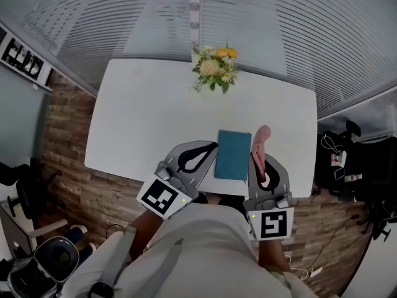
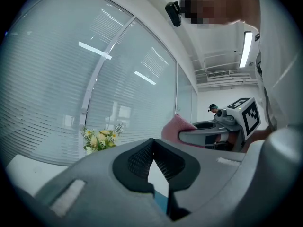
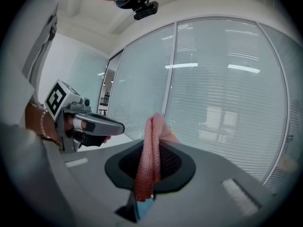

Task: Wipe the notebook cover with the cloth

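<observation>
Now: 1 teal notebook [image 1: 233,154] on white counter [image 1: 142,117], 1 flower bunch [image 1: 214,68] far side. R tool [image 3: 152,156] clamps 1 pink cloth [image 3: 154,126]; L tool [image 2: 151,144] closed, empty.

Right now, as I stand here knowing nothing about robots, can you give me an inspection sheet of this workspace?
Surface: white table, mostly bare.
Job's things: teal notebook lies flat near the front edge; pink cloth hangs just right of it, off the cover.
Clutter: bunch of flowers at the far edge.
Grippers: left gripper shut, nothing in it; right gripper shut on the cloth.
Cables: a thin cable on the floor at the right.
Surroundings: window blinds beyond the table, wood floor, office chair at the lower left.
</observation>
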{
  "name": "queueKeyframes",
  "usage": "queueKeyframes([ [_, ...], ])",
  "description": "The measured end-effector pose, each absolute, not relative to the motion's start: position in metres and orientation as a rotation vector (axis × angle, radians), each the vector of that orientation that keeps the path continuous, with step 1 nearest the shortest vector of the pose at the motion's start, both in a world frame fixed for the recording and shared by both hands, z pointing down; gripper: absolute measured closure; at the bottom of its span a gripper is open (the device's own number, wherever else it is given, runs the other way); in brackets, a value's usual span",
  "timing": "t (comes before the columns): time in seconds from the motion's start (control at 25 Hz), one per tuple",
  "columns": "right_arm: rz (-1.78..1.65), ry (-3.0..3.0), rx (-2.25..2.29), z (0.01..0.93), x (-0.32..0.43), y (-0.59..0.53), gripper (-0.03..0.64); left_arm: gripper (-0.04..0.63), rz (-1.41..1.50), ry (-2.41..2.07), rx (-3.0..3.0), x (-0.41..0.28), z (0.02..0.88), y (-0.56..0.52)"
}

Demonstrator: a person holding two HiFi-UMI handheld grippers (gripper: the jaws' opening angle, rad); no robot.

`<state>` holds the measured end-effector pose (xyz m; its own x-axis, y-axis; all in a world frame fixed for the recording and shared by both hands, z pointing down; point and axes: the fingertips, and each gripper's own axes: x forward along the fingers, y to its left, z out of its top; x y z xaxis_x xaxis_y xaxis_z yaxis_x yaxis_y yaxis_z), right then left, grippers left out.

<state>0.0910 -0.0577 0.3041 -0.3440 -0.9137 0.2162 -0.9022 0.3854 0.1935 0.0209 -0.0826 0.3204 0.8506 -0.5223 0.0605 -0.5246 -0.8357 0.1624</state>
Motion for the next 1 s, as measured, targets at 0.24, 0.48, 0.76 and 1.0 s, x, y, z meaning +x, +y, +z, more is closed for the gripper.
queueKeyframes([
  [0.24,-0.118,-2.249,1.476,0.344,0.093,-0.063,0.588,0.598,0.124,-0.797,2.83,0.03,0.367,-0.089],
  [0.48,-0.189,-2.127,1.363,0.396,0.093,-0.071,0.588,0.598,0.283,-0.755,2.812,0.041,0.42,-0.09],
  [0.76,-0.25,-1.97,1.202,0.473,0.097,-0.078,0.588,0.598,0.465,-0.691,2.775,0.052,0.485,-0.084],
  [1.0,-0.315,-1.874,1.077,0.525,0.098,-0.092,0.588,0.598,0.565,-0.649,2.751,0.062,0.527,-0.09],
])
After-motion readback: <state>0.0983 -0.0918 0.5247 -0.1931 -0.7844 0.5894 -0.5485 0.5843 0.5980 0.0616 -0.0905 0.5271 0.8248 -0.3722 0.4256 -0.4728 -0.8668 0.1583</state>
